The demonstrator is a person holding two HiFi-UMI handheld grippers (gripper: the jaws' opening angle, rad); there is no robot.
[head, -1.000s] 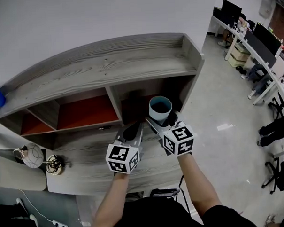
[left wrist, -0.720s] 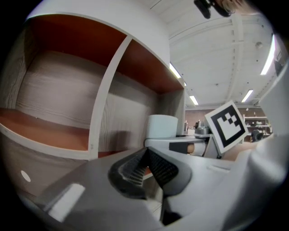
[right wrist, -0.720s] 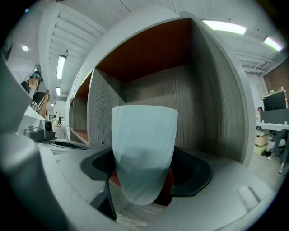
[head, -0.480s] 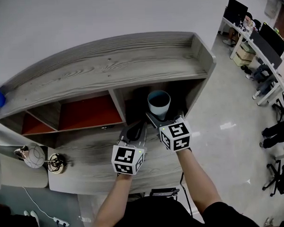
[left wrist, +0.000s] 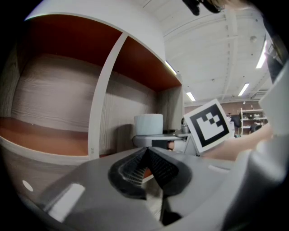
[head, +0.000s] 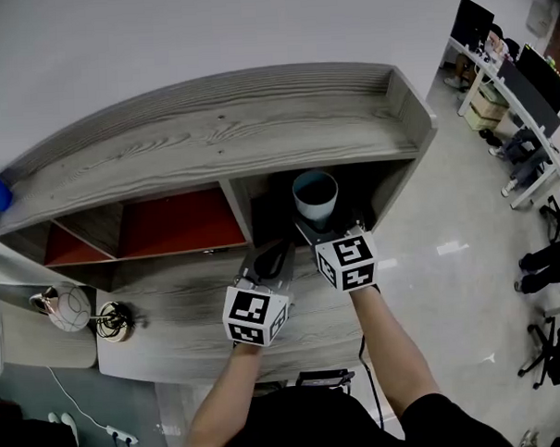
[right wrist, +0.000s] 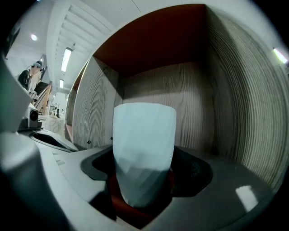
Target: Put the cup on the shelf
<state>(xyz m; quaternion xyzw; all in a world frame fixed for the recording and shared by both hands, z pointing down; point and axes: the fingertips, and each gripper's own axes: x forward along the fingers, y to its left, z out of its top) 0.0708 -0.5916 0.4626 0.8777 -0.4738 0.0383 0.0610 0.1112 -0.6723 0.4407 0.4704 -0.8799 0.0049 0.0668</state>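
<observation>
Right gripper (head: 317, 227) is clenched on the pale blue cup (head: 316, 196), both jaws pressed against its lower body, and the cup stands upright above them, rim up. In the right gripper view the cup (right wrist: 143, 140) fills the middle, straight ahead of my jaws, and the wood-grain back wall (right wrist: 194, 99) of the compartment is well beyond it. So I'm at the mouth of the shelf's right-hand compartment, with the divider panel (right wrist: 92, 108) off to the left of my jaws and the red underside (right wrist: 153, 40) overhead.

Progress as I read it: the pick-up is done and the carry is nearly done. What's left is going further in, lowering, setting the cup down and letting go. I can't tell whether its base touches the compartment floor, because my jaws hide it, but I judge it is held just clear.

Left gripper (head: 268, 260) hangs just beside the right one, lower and to its left. Its jaws are pressed together on nothing, and its own view shows the ribbed pads (left wrist: 135, 168) meeting at the tips.

Contents: from the head view the cup's mouth is open and I see nothing inside, just dark wall. In the compartment ahead I see no other object. The grey shelf unit (head: 230, 137) spreads wide over both tools.
</observation>
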